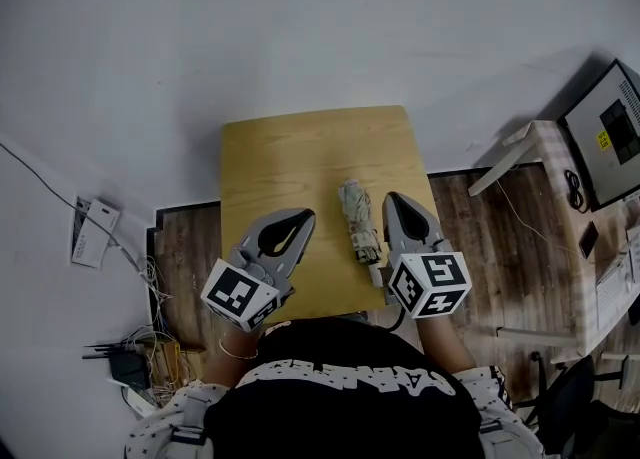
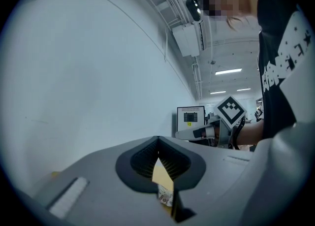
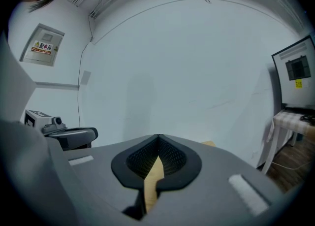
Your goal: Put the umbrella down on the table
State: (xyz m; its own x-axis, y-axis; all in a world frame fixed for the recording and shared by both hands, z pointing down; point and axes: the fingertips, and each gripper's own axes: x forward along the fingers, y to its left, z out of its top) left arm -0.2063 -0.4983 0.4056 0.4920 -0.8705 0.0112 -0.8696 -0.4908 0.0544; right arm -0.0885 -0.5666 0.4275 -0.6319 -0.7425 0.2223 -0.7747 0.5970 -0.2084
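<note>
My right claw (image 1: 391, 197) is closed, its two jaws meeting at the tips with nothing gripped; in the right gripper view (image 3: 158, 136) only a sliver of yellow wood shows through the slot behind the pads. My left claw (image 1: 303, 215) is likewise closed at the tips and holds nothing. In the left gripper view (image 2: 157, 139), the slot behind its pads frames a strip of wood and a scrap of patterned fabric below it.

Both claws hover over the near half of the small wooden tabletop (image 1: 290, 157), marker cubes toward me and tips pointing away. The folded umbrella (image 1: 358, 222) lies flat on the tabletop between them. It is just beside the right claw and apart from the left, and it runs lengthwise away from me with its pale handle end nearest the front edge. Neither claw touches it.

Beyond the tabletop stands a plain white wall (image 1: 320, 37). Dark wood flooring (image 1: 185, 247) flanks the tabletop on both sides. A tangle of cables (image 1: 150, 347) sits on the floor at the left. At the right, a monitor (image 1: 612, 132) rests on a white side table (image 1: 530, 142). The wearer's black printed shirt (image 1: 350, 397) fills the bottom of the head view.
</note>
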